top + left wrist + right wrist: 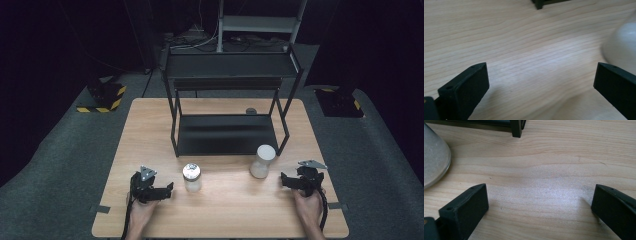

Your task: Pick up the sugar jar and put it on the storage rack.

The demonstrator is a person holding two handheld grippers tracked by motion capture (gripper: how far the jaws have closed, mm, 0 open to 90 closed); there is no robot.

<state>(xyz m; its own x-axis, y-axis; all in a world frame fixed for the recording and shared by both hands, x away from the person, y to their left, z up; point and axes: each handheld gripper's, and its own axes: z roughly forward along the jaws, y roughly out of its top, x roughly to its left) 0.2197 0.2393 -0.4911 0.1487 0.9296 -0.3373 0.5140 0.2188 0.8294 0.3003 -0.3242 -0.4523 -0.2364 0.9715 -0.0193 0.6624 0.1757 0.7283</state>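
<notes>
A small jar with a shiny metal lid (192, 177) stands on the wooden table (150, 120), just right of my left gripper (159, 192). Its pale side (621, 47) fills the right edge of the left gripper view, beside the jaws. A taller white container (262, 161) stands left of my right gripper (289, 181); its rounded base (434, 160) shows at the left of the right gripper view. Both grippers rest low over the table near the front edge, jaws wide open with bare wood between them (539, 85) (539, 205).
A black two-level metal rack (227, 100) stands at the back middle of the table; one of its legs (516, 128) is just ahead of the right gripper. A small dark round object (250, 111) lies behind the rack. Dark floor surrounds the table.
</notes>
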